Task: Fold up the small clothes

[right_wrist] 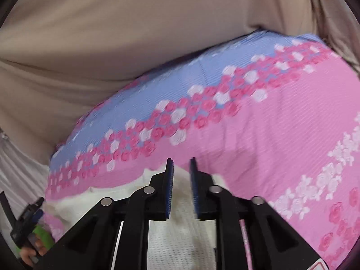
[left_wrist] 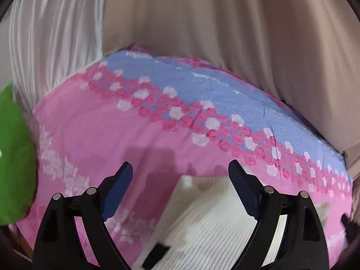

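Garment (left_wrist: 202, 225): white knit, flat on floral bedsheet (left_wrist: 90, 135) for folding | left gripper (left_wrist: 180, 193): spread wide, empty | right gripper (right_wrist: 181, 189): narrow gap, pinching nothing.

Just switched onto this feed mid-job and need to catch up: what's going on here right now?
A person is working with two handheld claws over a white ribbed knit garment lying on a pink and blue rose-print bedspread. The left claw is wide open with nothing between its fingers. The right claw stands narrowly parted above the garment and does not visibly pinch any cloth. Neither claw holds the garment at this moment, so it looks like a pause between folds.
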### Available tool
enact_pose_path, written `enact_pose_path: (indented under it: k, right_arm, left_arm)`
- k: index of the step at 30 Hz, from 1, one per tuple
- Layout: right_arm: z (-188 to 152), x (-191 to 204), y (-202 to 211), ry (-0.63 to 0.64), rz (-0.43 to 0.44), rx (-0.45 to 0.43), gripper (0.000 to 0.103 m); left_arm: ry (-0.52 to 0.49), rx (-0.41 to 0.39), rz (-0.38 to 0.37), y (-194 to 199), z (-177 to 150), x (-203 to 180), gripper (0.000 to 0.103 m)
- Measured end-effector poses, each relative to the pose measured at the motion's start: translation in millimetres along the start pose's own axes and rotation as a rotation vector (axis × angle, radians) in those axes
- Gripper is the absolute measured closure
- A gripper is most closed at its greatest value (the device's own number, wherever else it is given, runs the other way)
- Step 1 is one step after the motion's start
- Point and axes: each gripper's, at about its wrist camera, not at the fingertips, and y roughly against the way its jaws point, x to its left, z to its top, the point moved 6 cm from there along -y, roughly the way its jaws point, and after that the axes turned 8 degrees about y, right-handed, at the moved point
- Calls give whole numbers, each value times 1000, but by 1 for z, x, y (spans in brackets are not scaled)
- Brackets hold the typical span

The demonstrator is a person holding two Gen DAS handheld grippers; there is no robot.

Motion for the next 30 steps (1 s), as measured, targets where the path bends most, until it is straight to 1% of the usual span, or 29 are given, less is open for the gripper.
enact_pose_path:
  k: [1, 3, 5, 7, 8, 10, 12, 13, 14, 15, 16, 17, 18, 19, 20, 21, 22, 23, 24, 25, 27, 30]
  right_arm:
    - [-7, 0, 5, 16, 13, 7, 81]
    - [-38, 8, 11, 57, 34, 42, 77]
    - [-79, 7, 17, 80, 28, 85, 74]
    - [-116, -5, 26, 72, 14, 129, 68]
    - [-133, -12, 27, 60, -2, 154, 65]
    - [-150, -20, 29, 42, -14, 168, 65]
    - [-149, -20, 31, 67, -27, 155, 60]
    - [-147, -19, 31, 80, -37, 155, 51]
    - [-145, -19, 29, 93, -55, 158, 46]
    - [-143, -20, 28, 95, -80, 157, 46]
    - [-140, -23, 28, 91, -102, 155, 46]
    - [-139, -26, 32, 74, -114, 142, 46]
    - [-140, -29, 36, 54, -104, 127, 46]
    - [-145, -31, 37, 42, -86, 131, 46]
    - [-151, -33, 36, 43, -80, 154, 47]
    - [-160, -33, 34, 47, -66, 188, 50]
    - [-169, -33, 33, 47, -53, 209, 62]
    - [-177, -31, 34, 45, -33, 219, 81]
    - [-181, -29, 35, 40, -6, 220, 92]
    - [-181, -26, 39, 32, 15, 213, 95]
    - [-171, -22, 52, 19, 35, 163, 96]
    - [-155, -33, 78, 10, 15, 132, 97]
  left_arm:
    - [19, 22, -24, 3, -5, 8, 19]
    - [25, 64, -52, 10, -27, 22, 18]
    - [6, 100, -32, 12, -54, 35, 18]
    - [27, 165, -21, 13, -89, 50, 18]
    - [47, 199, -17, 7, -100, 58, 18]
    - [107, 277, -5, 0, -125, 73, 18]
    - [167, 332, 11, -3, -144, 83, 18]
    - [188, 339, 9, -3, -148, 86, 19]
    - [201, 343, 10, -2, -151, 88, 19]
    - [201, 343, 0, 0, -152, 88, 19]
    - [192, 343, -11, 2, -152, 88, 23]
    - [182, 344, -25, 4, -153, 87, 31]
    - [171, 354, -48, 4, -156, 88, 37]
    - [168, 368, -67, 4, -158, 88, 52]
    - [167, 377, -64, 4, -158, 89, 60]
    - [155, 369, -62, 5, -158, 90, 64]
    - [149, 364, -77, 6, -157, 89, 77]
    - [144, 367, -96, 9, -156, 86, 89]
    - [144, 367, -107, 15, -153, 85, 94]
    - [142, 367, -116, 20, -151, 84, 94]
    - [131, 365, -114, 35, -145, 87, 95]
    - [117, 400, -112, 45, -147, 101, 95]
